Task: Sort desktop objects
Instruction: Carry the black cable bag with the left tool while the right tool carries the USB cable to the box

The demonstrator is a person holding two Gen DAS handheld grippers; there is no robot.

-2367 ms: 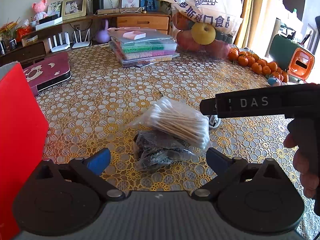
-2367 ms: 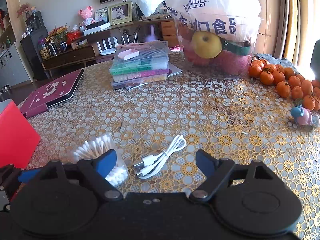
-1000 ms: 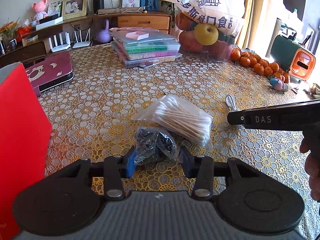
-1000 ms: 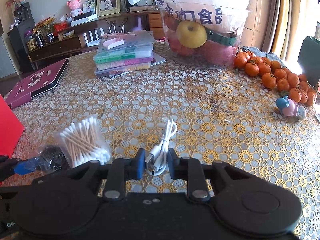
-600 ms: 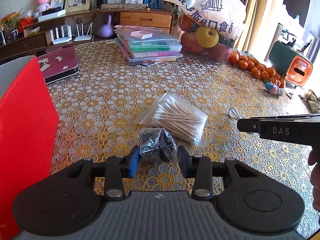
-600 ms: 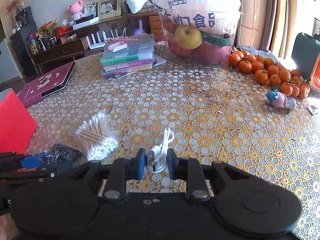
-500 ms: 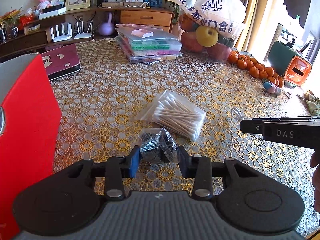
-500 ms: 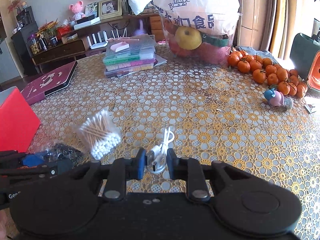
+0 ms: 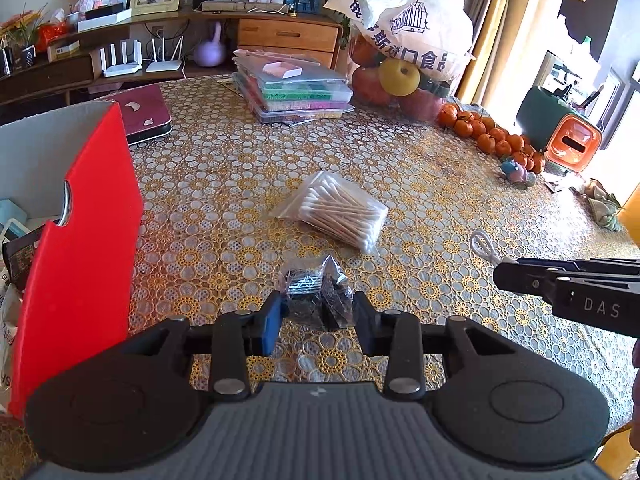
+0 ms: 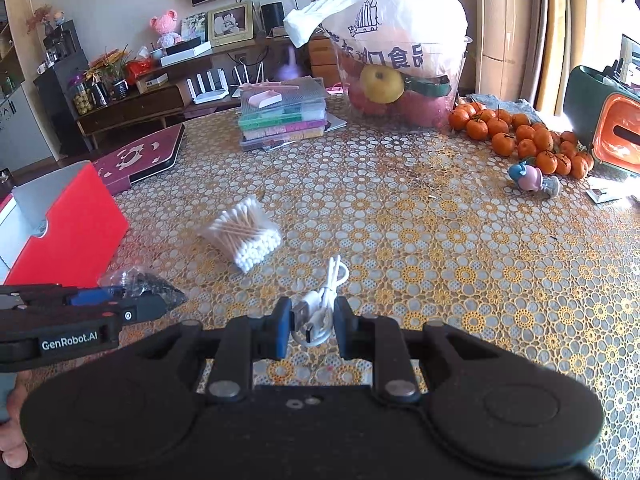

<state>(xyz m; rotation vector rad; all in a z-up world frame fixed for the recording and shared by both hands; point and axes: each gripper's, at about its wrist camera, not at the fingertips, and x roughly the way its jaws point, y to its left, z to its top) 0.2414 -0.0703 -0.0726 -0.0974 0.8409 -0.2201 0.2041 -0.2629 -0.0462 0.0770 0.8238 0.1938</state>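
My left gripper point(image 9: 318, 314) is shut on a small clear bag of dark bits point(image 9: 316, 292), held above the patterned table point(image 9: 400, 184). In the right wrist view that same bag of dark bits point(image 10: 148, 284) shows beside the left gripper's side. My right gripper point(image 10: 309, 322) is shut on a coiled white USB cable point(image 10: 320, 300), also lifted off the table. A clear bag of cotton swabs point(image 9: 340, 210) lies on the table ahead of both, bag of cotton swabs point(image 10: 246, 236). A red open box point(image 9: 76, 248) stands at the left.
A stack of plastic organiser cases point(image 9: 292, 88), a white bag of fruit point(image 9: 404, 52), several oranges point(image 9: 488, 136) and a small toy point(image 9: 518, 172) sit at the far side. A maroon flat box point(image 9: 148, 112) lies far left. A person's hand point(image 10: 12, 432) holds the left tool.
Both grippers closed on their objects, the left on the dark bag and the right on the cable, then lifted and drew back. The red box now shows its open inside at the left.
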